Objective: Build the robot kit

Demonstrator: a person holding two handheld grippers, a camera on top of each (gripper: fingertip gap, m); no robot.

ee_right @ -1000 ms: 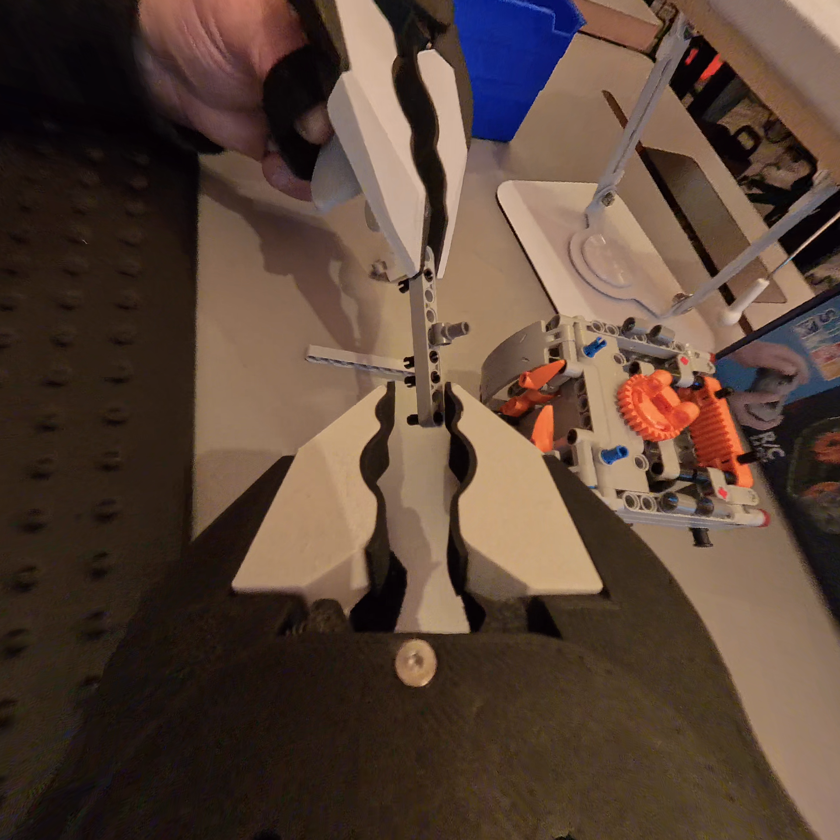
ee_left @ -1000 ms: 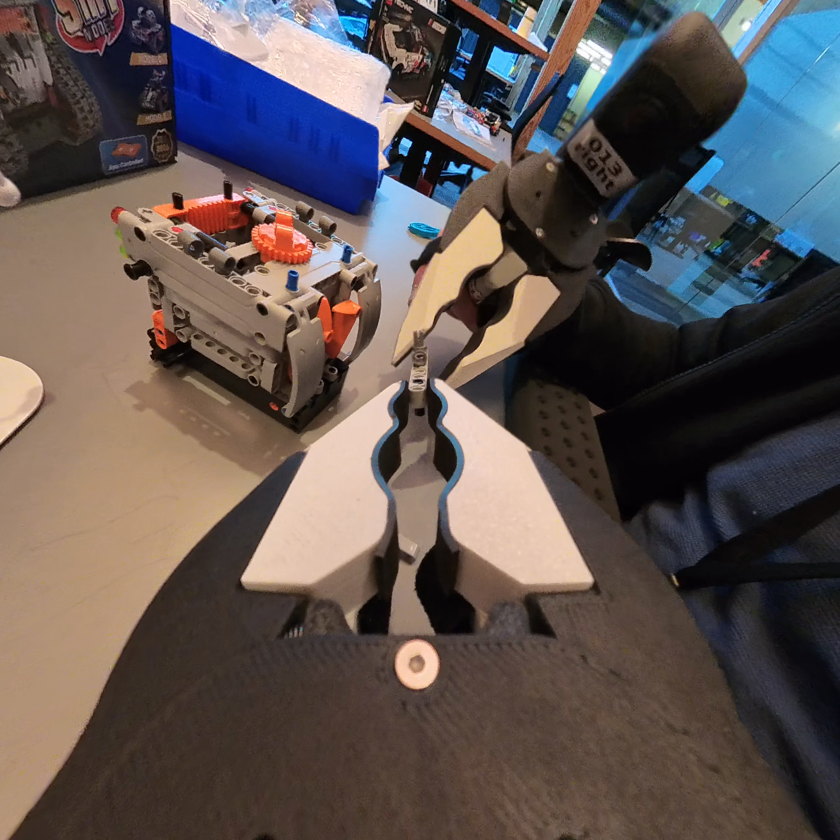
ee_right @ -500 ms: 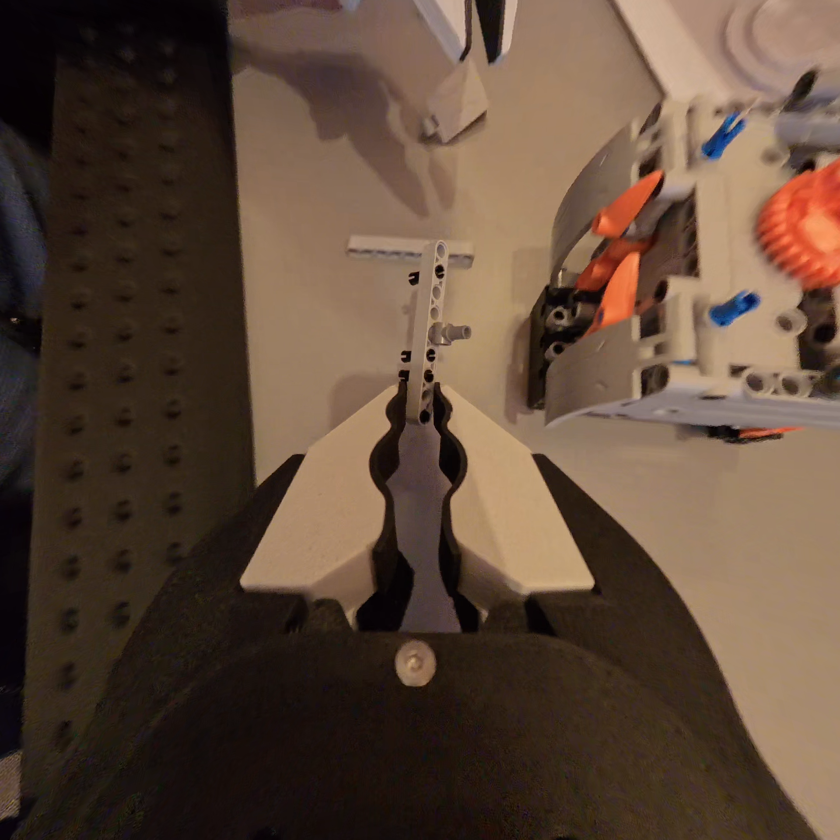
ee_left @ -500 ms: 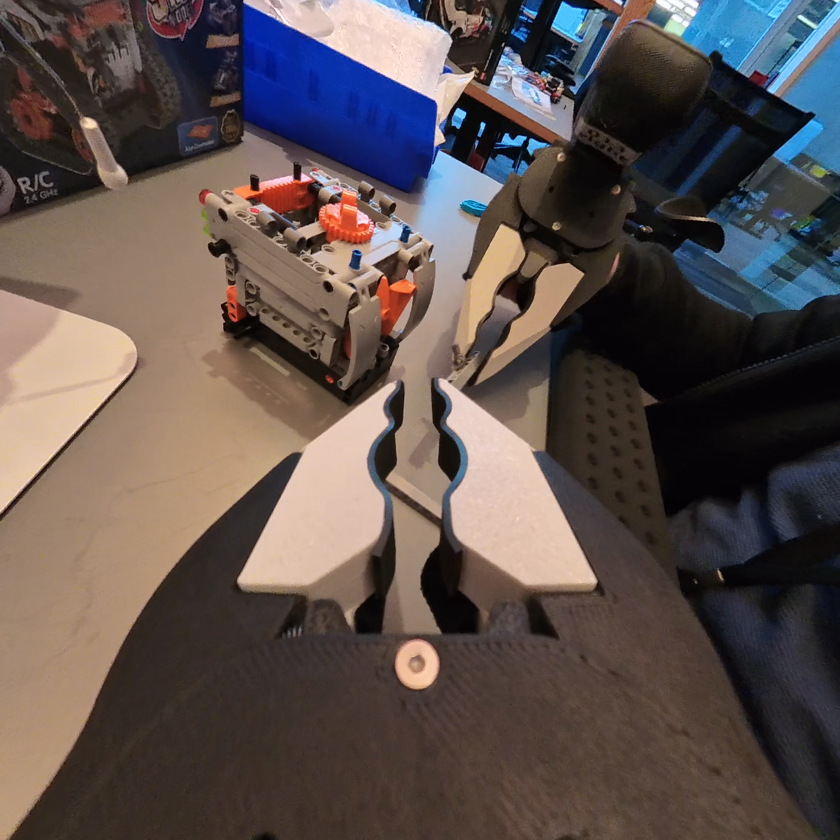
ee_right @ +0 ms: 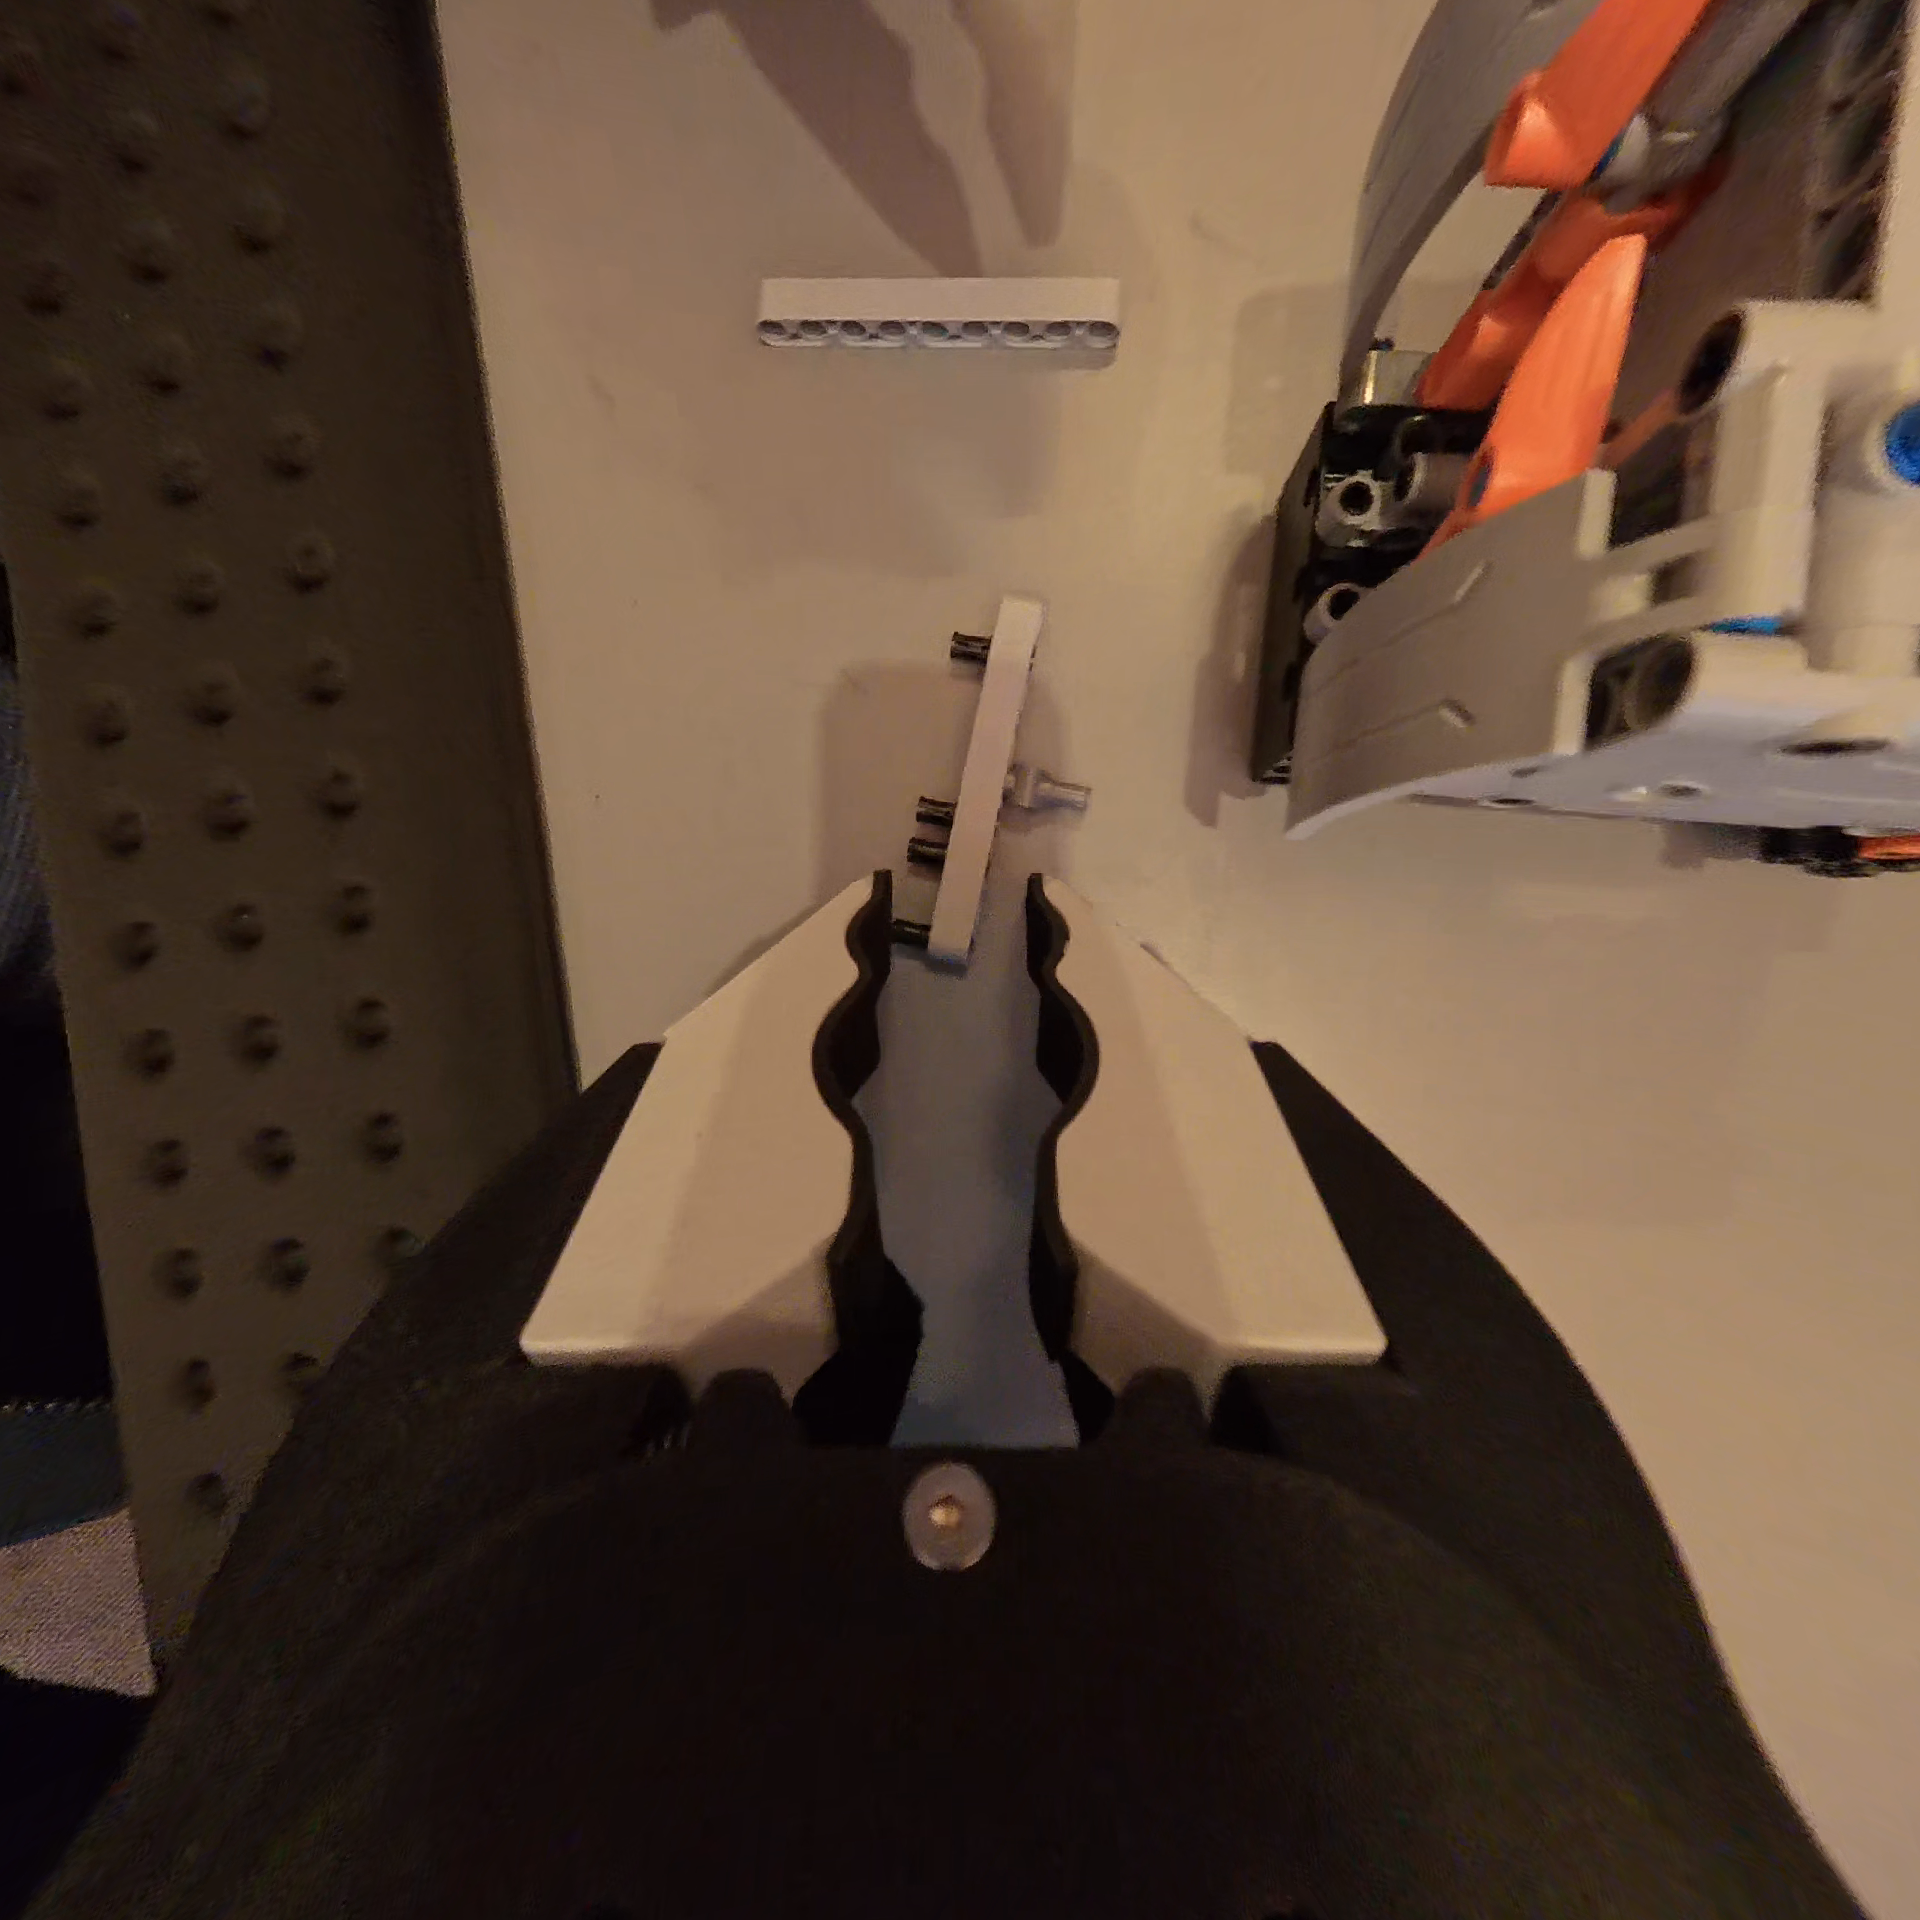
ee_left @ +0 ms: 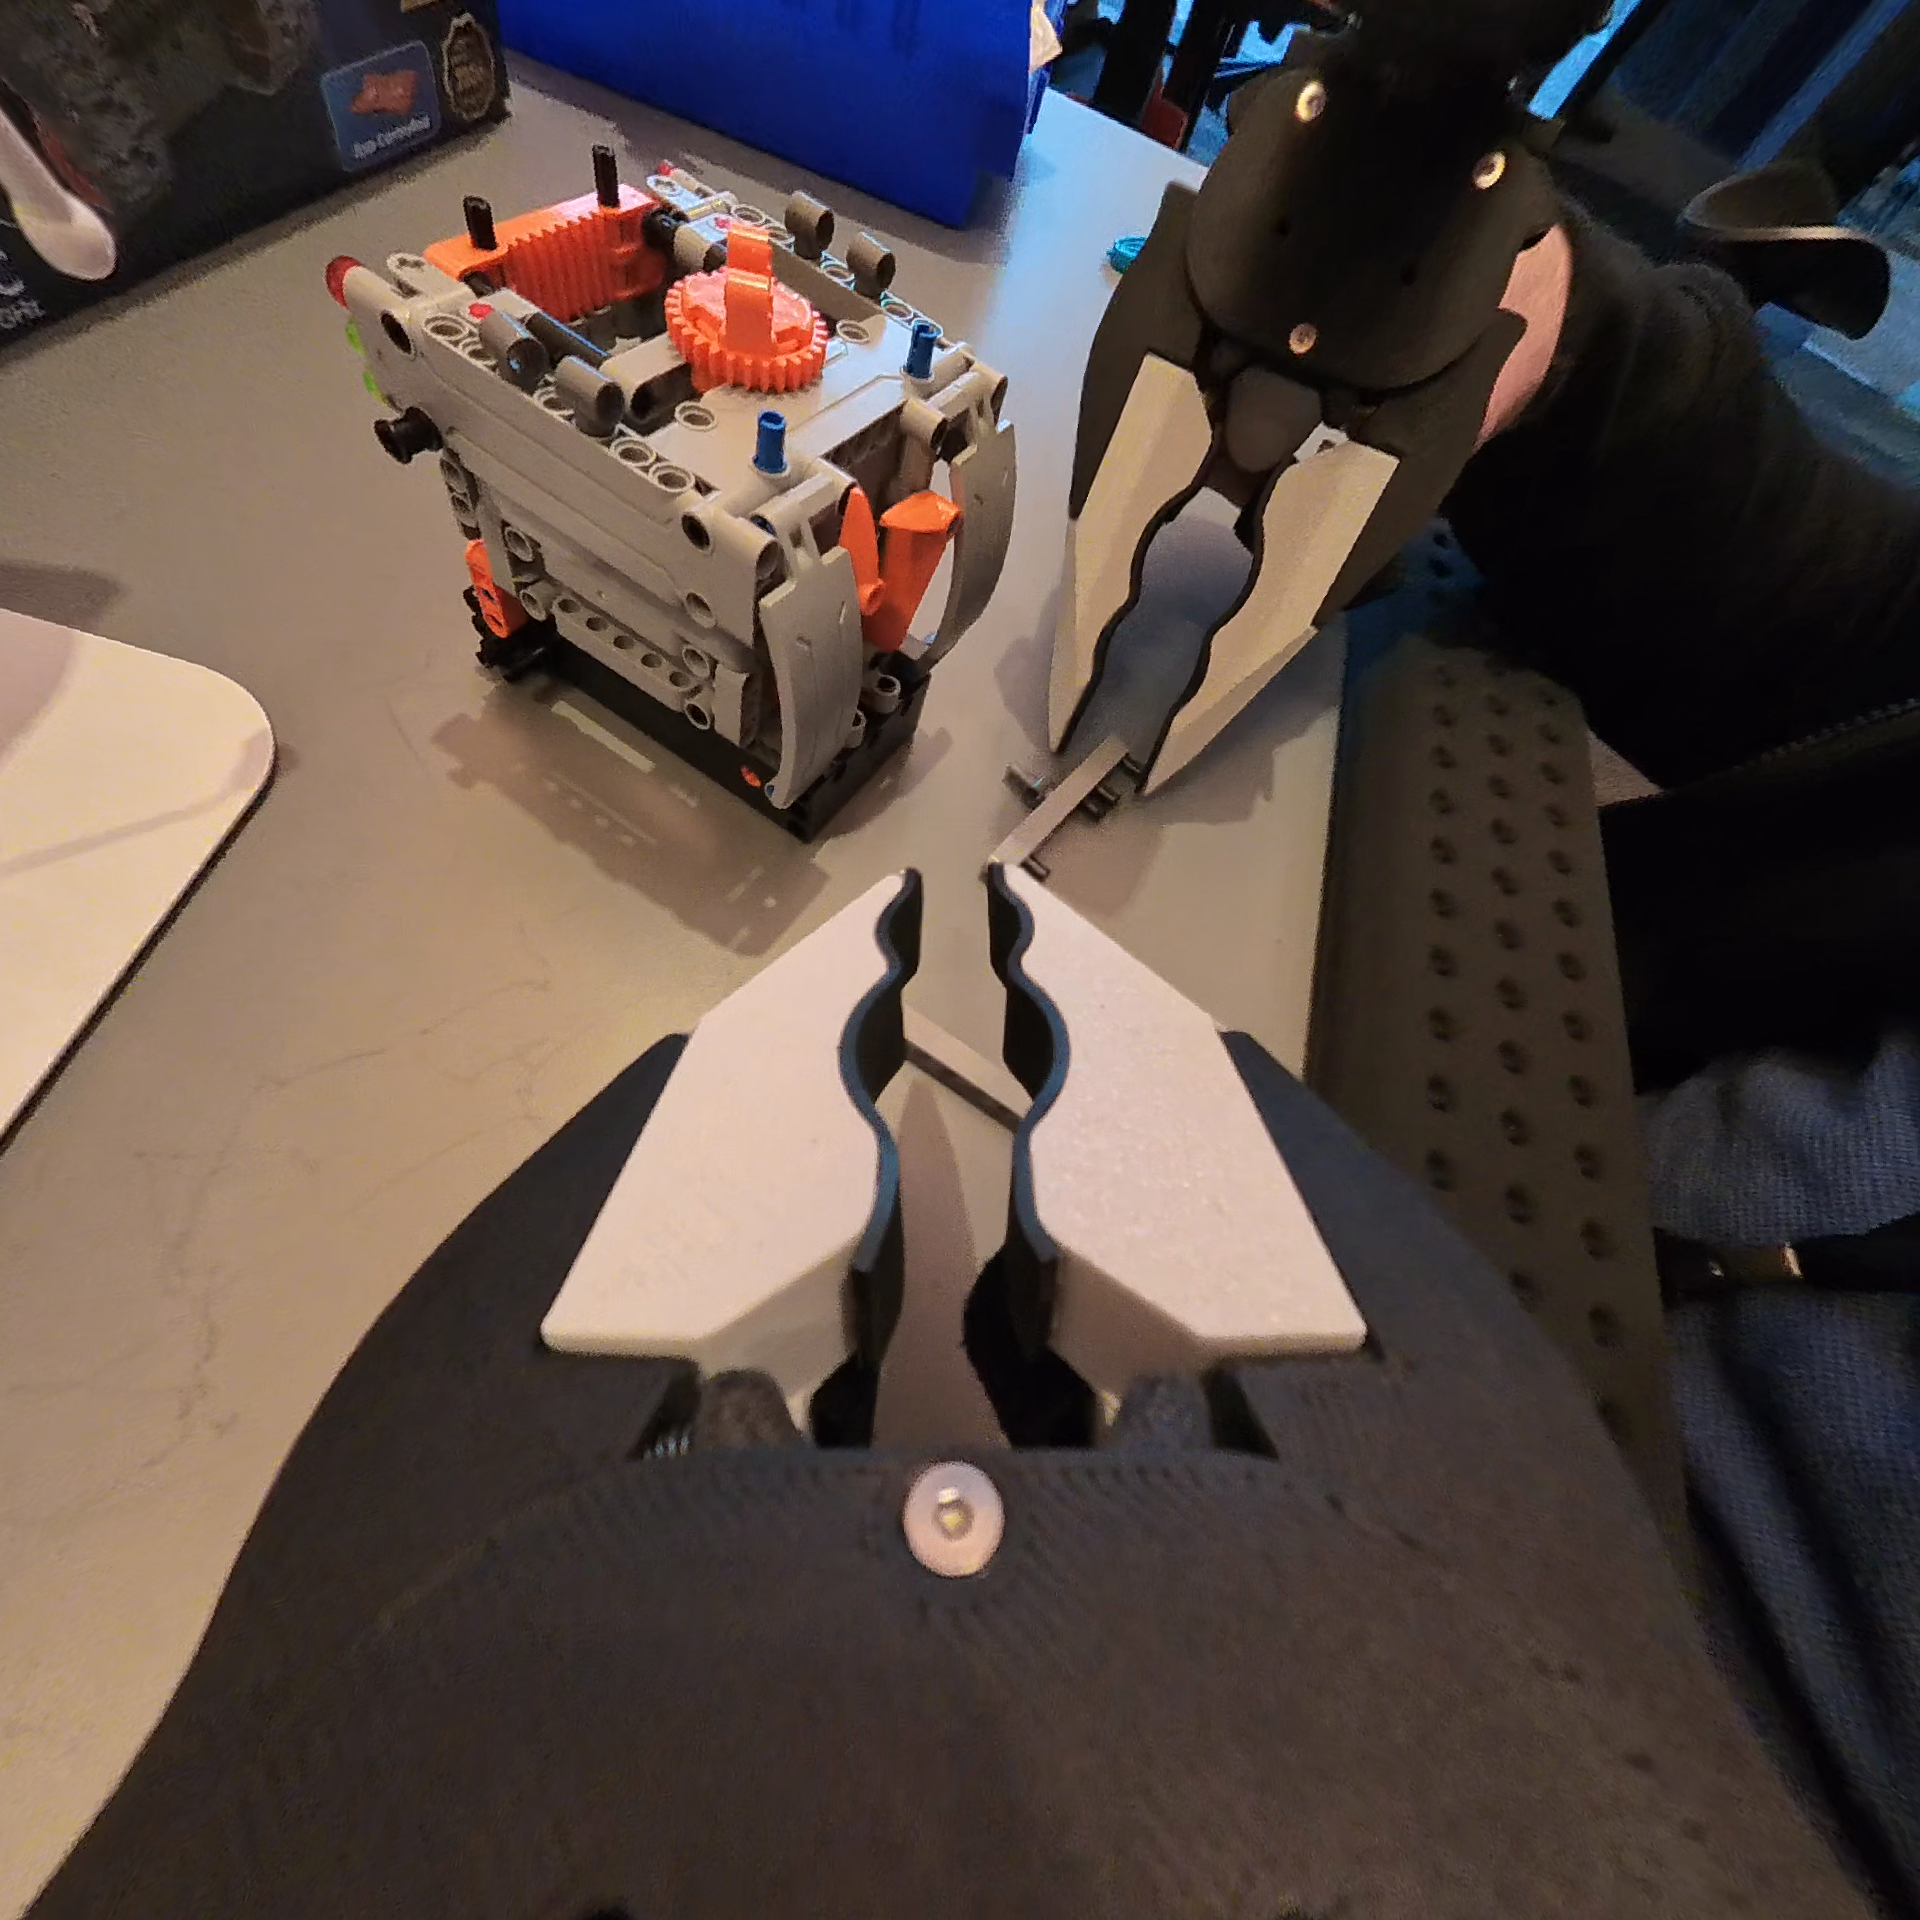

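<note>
The left tongs [ee_left: 951,894] are spread apart and hold nothing. They hang just over the grey worktop [ee_left: 312,1039]. A second ago they were pinching one end of a small grey beam [ee_right: 987,769] with black pegs in it. Now they have let go.

The right tongs [ee_right: 961,883] have let go too. Their two fingers are wide apart, and the beam sits in the gap at their tips without being pinched. It has come down from the air and now lies on the worktop, a bit crooked, right between the two tongs.

A longer grey beam [ee_right: 935,312] lies flat a little way past it, not touching it. The big brick model [ee_left: 675,488], grey with orange parts and an orange gear on top, stands near the beam, off to the side. A black strip with dots [ee_right: 239,623] runs along the other side. A white mat [ee_left: 104,790] lies far off, at the edge.
</note>
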